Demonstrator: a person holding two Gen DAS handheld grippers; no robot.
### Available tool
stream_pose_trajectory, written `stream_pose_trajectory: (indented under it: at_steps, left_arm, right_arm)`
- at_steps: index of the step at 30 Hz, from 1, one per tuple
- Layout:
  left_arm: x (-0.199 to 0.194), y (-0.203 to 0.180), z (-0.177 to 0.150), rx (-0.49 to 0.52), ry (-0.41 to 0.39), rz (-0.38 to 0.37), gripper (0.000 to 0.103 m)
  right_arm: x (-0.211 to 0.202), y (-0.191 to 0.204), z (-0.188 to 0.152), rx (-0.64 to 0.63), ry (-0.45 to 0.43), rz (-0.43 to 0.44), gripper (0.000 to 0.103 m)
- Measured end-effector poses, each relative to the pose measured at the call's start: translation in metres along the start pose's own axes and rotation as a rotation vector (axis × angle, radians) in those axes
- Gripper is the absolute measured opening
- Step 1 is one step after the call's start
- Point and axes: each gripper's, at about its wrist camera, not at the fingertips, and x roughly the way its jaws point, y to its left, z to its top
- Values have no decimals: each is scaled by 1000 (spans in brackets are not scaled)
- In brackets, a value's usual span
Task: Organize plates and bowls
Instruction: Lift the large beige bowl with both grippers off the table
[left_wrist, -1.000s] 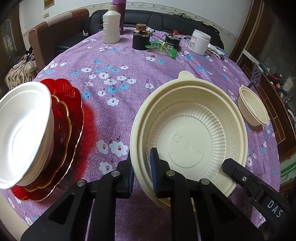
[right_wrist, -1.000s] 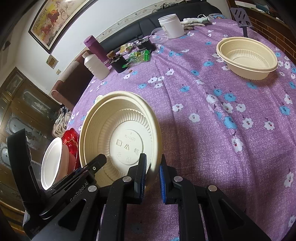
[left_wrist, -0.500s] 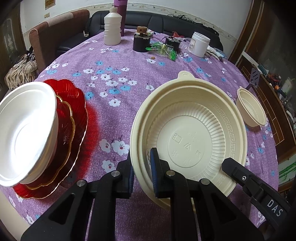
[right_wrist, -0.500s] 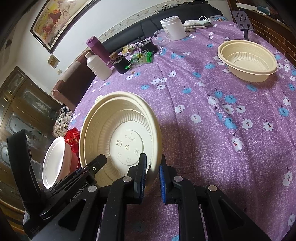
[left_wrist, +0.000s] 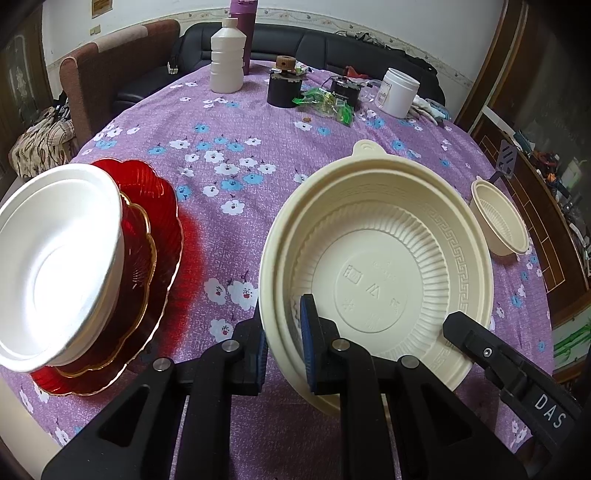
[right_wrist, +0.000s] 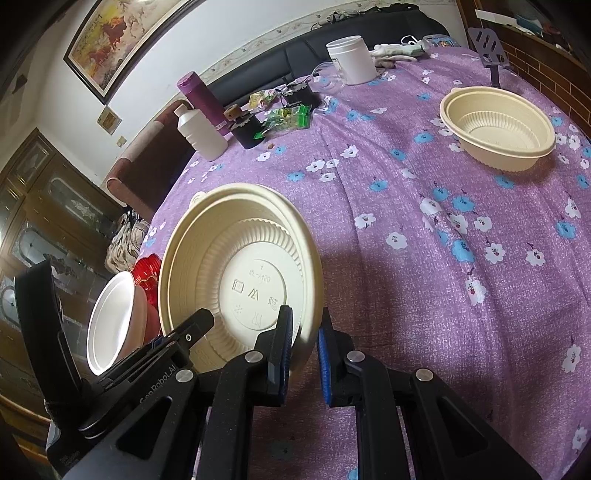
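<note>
I have both claws clamped on the rim of the big cream bowl (left_wrist: 376, 273), my left claw (left_wrist: 282, 347) on its near left edge and my right claw (right_wrist: 304, 343) on the opposite edge, holding it tilted above the purple tablecloth (left_wrist: 229, 155). I judge the job about half done: one stack already stands at the table's left edge, a white bowl (left_wrist: 55, 258) sitting on red plates (left_wrist: 159, 229), while a smaller cream bowl (right_wrist: 498, 125) waits well apart. I count two red plates, two cream bowls and one white bowl
</note>
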Motion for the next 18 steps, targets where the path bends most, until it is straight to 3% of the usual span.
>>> stream_pose_trajectory:
  at_steps: [18]
  left_arm:
    - [-3, 7, 2, -16, 3, -13, 14]
  right_arm:
    - [-4, 11, 2, -25, -4, -3, 12]
